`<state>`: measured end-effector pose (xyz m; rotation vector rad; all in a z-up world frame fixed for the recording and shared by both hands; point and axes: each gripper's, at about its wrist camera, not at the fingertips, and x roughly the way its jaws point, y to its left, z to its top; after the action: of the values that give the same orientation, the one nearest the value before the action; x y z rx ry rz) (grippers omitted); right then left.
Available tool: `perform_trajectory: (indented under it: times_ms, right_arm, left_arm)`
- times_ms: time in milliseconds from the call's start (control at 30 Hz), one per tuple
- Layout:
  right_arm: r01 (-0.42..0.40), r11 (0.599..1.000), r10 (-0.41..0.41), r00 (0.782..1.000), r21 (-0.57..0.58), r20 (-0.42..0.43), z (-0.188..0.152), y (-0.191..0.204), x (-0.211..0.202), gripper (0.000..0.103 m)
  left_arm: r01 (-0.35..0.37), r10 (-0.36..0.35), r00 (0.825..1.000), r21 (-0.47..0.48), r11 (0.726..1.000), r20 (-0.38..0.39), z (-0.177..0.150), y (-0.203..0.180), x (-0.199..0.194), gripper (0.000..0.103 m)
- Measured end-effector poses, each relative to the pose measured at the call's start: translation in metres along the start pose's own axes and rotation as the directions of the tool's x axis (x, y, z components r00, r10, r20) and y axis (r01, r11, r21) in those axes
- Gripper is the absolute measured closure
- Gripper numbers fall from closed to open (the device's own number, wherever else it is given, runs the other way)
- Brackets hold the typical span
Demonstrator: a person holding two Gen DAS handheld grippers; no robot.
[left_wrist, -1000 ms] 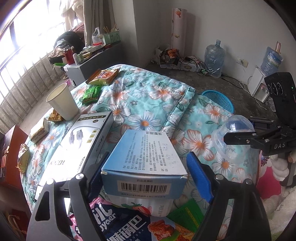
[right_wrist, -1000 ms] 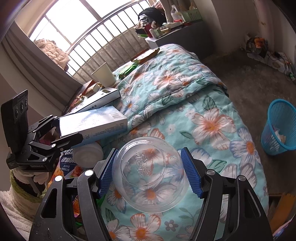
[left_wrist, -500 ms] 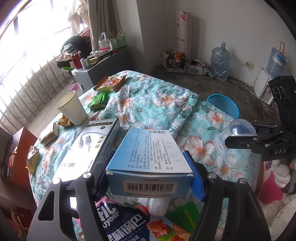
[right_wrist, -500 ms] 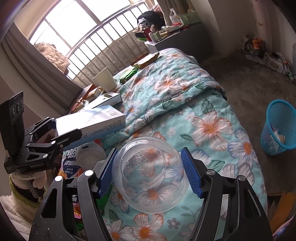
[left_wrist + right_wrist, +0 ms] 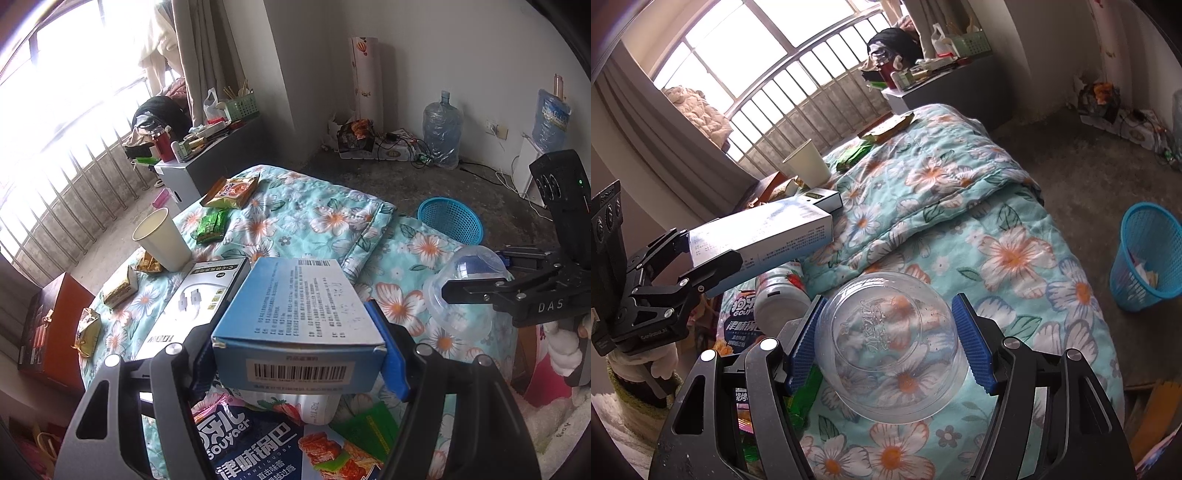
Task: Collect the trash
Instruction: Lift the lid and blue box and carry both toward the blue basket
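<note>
Blue cardboard, a flat carton with a barcode on its end (image 5: 299, 325), is pinched across its width by the left gripper (image 5: 295, 347), whose jaws have just been closing onto it; the box hangs clear of the floral quilt (image 5: 325, 218) above a snack bag (image 5: 258, 443) and a white bottle lying on its side (image 5: 781, 291). The right gripper (image 5: 888, 343) clamps a clear plastic bowl (image 5: 890, 347) between its 2 blue pads, the bowl tipped so its base faces the camera. The blue mesh waste basket (image 5: 1145, 254) stands on the floor just past the quilt's edge, with some scraps already inside. Other litter, a paper cup (image 5: 162, 240), 2 green wrappers (image 5: 211, 226) and an orange snack packet (image 5: 231, 192), remains on the quilt. Risk, as I judge it: the carton is held only near 1 end, so it could pivot or slip on the carry, and the thin bowl could flex and pop free if squeezed unevenly. Either might miss the basket and land on the floor.
</note>
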<state>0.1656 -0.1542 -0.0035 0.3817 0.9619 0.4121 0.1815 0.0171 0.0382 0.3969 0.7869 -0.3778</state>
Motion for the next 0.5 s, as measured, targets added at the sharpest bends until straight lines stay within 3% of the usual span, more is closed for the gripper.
perform_trajectory:
  times_ms: [500]
  right_arm:
    - [-0.008,1.000,0.007,0.999,0.004,0.049,-0.005,0.005,-0.022,0.039]
  left_arm:
    - [-0.054,0.051,0.997,0.041,0.998,0.057,0.002,-0.015,-0.021,0.034]
